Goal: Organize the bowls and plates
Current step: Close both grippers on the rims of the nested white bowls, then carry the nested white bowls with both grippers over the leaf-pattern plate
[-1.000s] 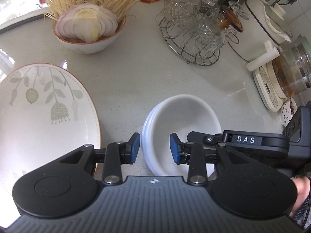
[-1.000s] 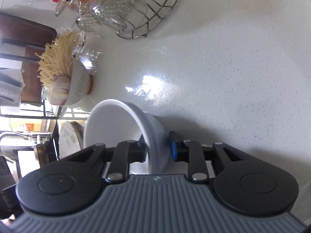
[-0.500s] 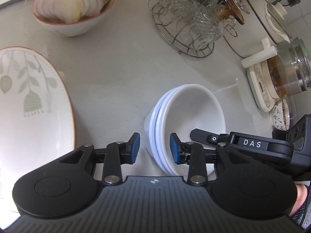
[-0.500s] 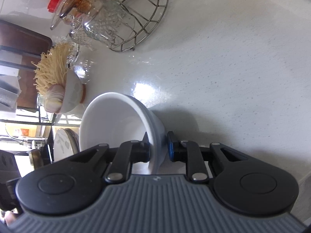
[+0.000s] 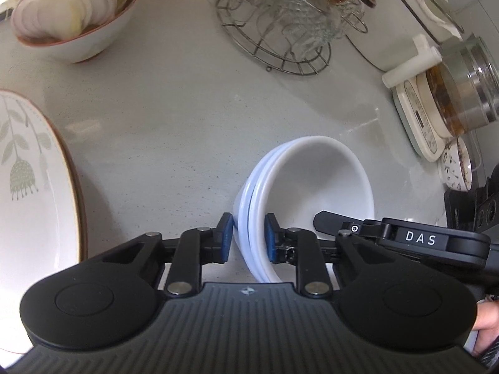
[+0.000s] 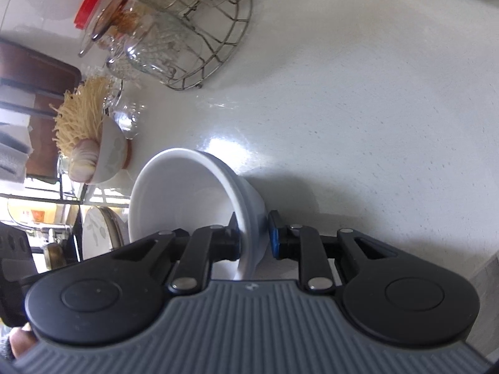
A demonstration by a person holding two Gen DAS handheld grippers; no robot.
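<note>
White bowl stack (image 5: 307,199) on grey counter (image 5: 174,124), tilted. Left gripper (image 5: 248,239) straddling near rims, pads narrow, small gap each side, not yet clamped. Right gripper (image 6: 254,237) straddling far wall, outer pad just clear; grip not confirmed. Best to seat rims deep between pads, close evenly, lift level. Leaf-print plate (image 5: 34,193) left, glass rack (image 5: 274,28) behind.
</note>
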